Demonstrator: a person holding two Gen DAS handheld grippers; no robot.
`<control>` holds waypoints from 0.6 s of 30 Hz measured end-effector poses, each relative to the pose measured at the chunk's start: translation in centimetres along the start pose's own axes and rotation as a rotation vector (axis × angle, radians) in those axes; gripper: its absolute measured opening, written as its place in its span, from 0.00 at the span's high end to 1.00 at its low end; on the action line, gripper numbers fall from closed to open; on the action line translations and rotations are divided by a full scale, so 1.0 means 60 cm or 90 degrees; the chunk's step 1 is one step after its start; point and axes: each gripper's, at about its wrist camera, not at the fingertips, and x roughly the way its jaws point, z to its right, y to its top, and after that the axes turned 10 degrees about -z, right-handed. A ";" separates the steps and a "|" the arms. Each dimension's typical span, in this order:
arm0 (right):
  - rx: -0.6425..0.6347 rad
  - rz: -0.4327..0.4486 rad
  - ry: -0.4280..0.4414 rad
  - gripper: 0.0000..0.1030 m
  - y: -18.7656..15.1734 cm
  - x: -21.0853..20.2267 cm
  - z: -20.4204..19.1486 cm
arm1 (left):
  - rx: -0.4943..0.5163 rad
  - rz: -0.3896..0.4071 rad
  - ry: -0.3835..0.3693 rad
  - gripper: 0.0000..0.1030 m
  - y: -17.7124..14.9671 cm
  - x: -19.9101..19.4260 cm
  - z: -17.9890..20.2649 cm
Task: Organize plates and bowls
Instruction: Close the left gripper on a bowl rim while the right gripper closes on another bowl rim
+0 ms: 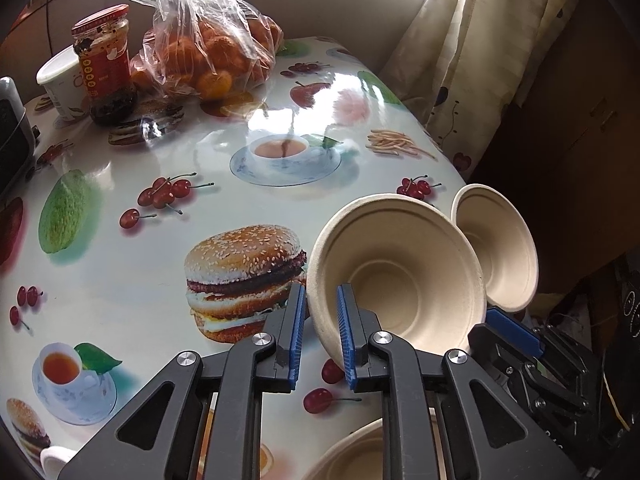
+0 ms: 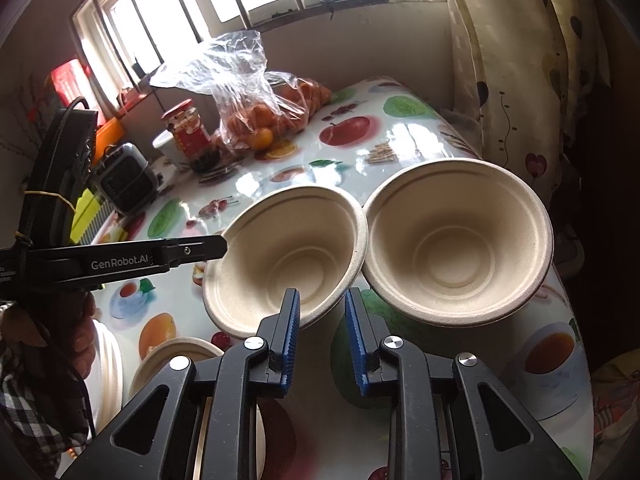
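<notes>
The left hand-held gripper (image 1: pixel 319 334) pinches the rim of one paper bowl (image 1: pixel 396 276), tilted at about four o'clock over the desk (image 1: pixel 120 264). The right hand-held gripper (image 2: pixel 322 342) is parted and grips nothing; the second bowl (image 2: pixel 458 246) sits at its one o'clock, rims nearly touching. To nest them well, level the lifted bowl and centre it first.

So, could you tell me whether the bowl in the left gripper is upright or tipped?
Tipped: the beige paper-pulp bowl has its rim clamped by the left gripper, its opening facing the camera.
</notes>
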 end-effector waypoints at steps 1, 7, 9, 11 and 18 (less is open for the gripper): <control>0.000 0.000 0.000 0.78 0.000 0.000 0.000 | 0.000 0.000 -0.001 0.85 0.000 0.001 0.000; 0.000 0.000 0.000 0.79 0.000 0.000 0.000 | -0.006 0.002 0.001 0.91 0.001 0.002 -0.004; 0.001 -0.001 0.000 0.79 0.001 0.000 0.001 | -0.005 0.001 0.003 0.92 0.002 0.003 -0.005; 0.002 0.000 0.000 0.80 0.001 0.000 0.001 | -0.006 0.002 0.002 0.93 0.001 0.002 -0.006; 0.004 0.000 -0.002 0.80 0.001 0.001 0.004 | -0.008 0.002 -0.001 0.93 -0.001 -0.001 -0.006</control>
